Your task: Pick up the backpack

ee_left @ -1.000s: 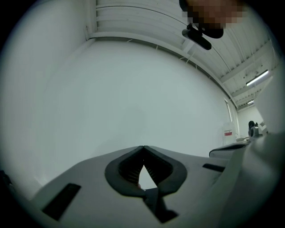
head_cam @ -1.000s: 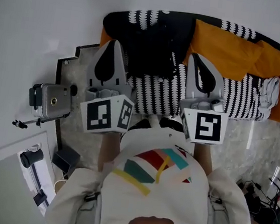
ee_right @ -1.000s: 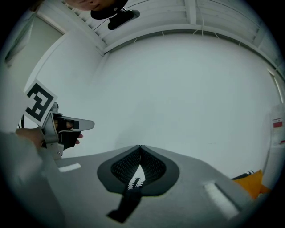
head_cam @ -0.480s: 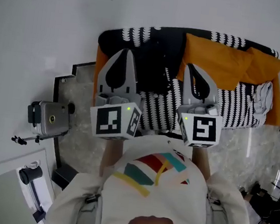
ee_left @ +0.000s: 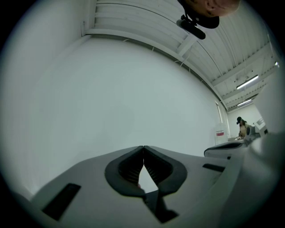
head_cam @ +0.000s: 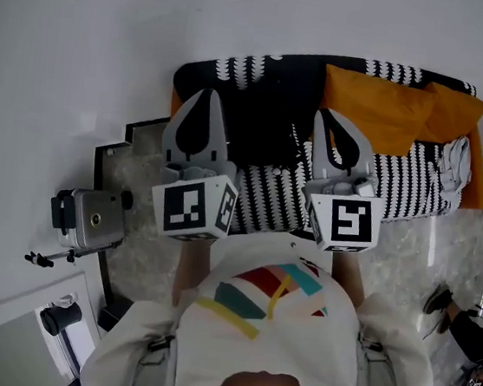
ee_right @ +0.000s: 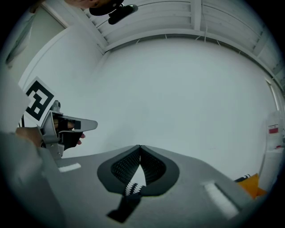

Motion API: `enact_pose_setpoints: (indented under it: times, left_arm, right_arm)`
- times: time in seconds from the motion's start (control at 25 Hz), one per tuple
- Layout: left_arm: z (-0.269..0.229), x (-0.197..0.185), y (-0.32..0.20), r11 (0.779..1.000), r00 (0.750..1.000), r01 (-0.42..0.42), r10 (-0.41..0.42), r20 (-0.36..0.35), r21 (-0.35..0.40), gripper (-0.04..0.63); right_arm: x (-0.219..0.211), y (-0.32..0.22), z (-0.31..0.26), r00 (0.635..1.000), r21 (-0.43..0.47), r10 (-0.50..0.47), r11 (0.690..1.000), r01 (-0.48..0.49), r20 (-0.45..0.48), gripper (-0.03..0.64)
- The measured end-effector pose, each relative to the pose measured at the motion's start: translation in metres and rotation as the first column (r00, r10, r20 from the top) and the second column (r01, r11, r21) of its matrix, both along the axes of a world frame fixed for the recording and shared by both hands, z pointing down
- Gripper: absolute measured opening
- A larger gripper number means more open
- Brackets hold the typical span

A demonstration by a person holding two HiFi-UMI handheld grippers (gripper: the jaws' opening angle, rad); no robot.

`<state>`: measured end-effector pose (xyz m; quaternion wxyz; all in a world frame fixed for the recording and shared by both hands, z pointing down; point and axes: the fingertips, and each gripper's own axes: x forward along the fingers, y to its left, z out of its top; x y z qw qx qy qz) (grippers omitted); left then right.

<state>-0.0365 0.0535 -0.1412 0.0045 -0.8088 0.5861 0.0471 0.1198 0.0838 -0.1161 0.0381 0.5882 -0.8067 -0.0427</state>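
Observation:
The black backpack (head_cam: pixel 268 121) hangs over the striped sofa between my two grippers in the head view. My left gripper (head_cam: pixel 205 94) is shut at the pack's left edge. In the left gripper view its jaws (ee_left: pixel 143 147) meet at the tips, and a black strap (ee_left: pixel 156 207) comes out below them. My right gripper (head_cam: pixel 321 112) is shut at the pack's right edge. In the right gripper view a black strap (ee_right: pixel 127 207) likewise trails from under its closed jaws (ee_right: pixel 140 146). Both grippers point level at a white wall.
A sofa (head_cam: pixel 400 181) with a black-and-white cover stands against the wall. It carries orange cushions (head_cam: pixel 375 104) and a grey cloth (head_cam: pixel 454 166) at its right end. A camera on a tripod (head_cam: pixel 90 220) stands at the left, and shoes (head_cam: pixel 438 299) lie on the floor at the right.
Both grippers have drifted a little, still shut with the backpack between them. The head view has shifted, so the sofa sits lower in the picture.

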Motion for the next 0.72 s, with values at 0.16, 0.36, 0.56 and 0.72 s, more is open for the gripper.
enact_pose_setpoints:
  times: [0.16, 0.36, 0.56, 0.72]
  left_arm:
    - [0.003, -0.005, -0.002, 1.000, 1.000, -0.005, 0.005, 0.000, -0.009, 0.015]
    - [0.009, -0.012, -0.010, 1.000, 1.000, 0.006, -0.006, 0.014, -0.015, 0.015]
    - [0.013, -0.024, -0.034, 0.999, 0.997, 0.021, -0.019, 0.074, -0.025, 0.015]
    - [0.052, -0.038, -0.064, 0.992, 0.999, 0.033, -0.034, 0.000, -0.119, 0.015]
  right_arm:
    - [-0.009, 0.000, 0.000, 1.000, -0.002, -0.001, 1.000, 0.001, -0.010, 0.005]
    - [-0.018, -0.012, -0.001, 1.000, 0.001, -0.023, 1.000, 0.023, -0.017, 0.005]
    - [-0.019, -0.038, 0.005, 0.999, -0.018, -0.006, 1.000, 0.005, -0.031, 0.005]
    - [-0.022, -0.071, 0.023, 0.999, -0.024, -0.017, 1.000, 0.016, -0.034, 0.005]
